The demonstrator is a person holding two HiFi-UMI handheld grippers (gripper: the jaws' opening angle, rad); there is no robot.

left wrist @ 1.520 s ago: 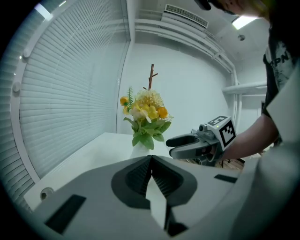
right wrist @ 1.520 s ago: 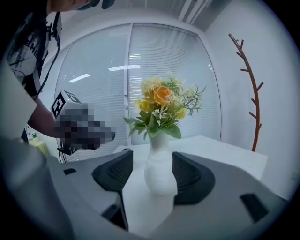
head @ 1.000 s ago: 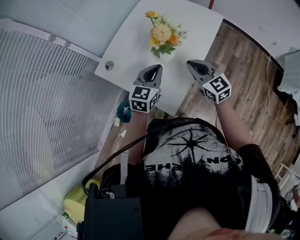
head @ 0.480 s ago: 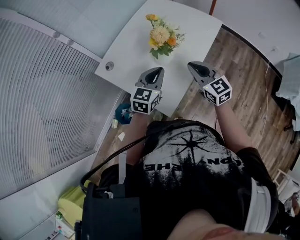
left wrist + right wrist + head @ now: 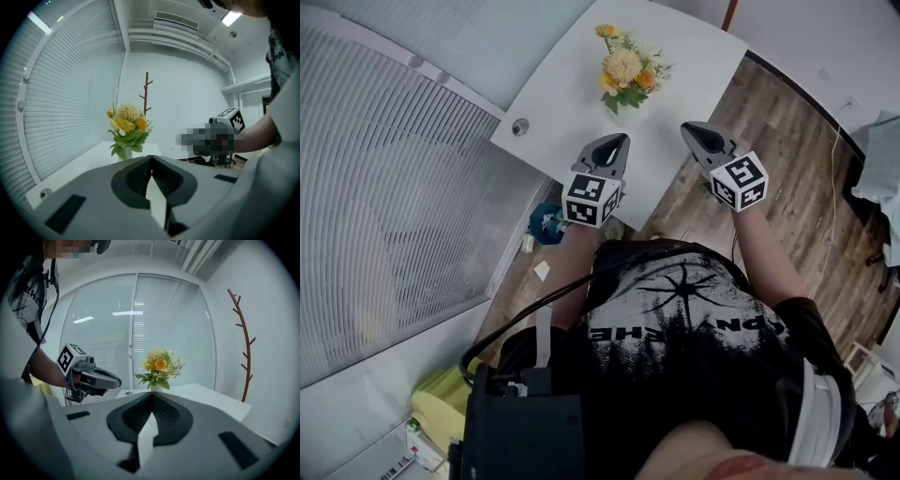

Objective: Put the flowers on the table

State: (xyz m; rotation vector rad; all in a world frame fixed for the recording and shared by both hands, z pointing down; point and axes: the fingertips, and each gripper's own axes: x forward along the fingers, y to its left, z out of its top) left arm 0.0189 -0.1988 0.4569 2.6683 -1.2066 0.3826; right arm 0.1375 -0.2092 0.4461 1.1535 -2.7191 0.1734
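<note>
You are holding the left gripper (image 5: pixel 617 142) over the near part of the white surface (image 5: pixel 572 89), and its jaws are resting pressed together with nothing between them. You are holding the right gripper (image 5: pixel 691 129) by the surface's right edge, next to the wooden floor (image 5: pixel 787 187). Its jaws are likewise meeting tip to tip and gripping nothing. Both grippers are pointing toward the flowers (image 5: pixel 624 68), which are standing upright in a small pale vase (image 5: pixel 154 386) on the far part of the surface. The flowers are ahead of both grippers and clear of them, touched by neither. The bunch is showing yellow and orange blooms over green leaves. A small round fitting (image 5: pixel 520 127) is sitting in the surface near its left edge. White blinds (image 5: pixel 394 206) are running along your left. A brown branch-shaped stand (image 5: pixel 243 333) is rising beyond the surface.
</note>
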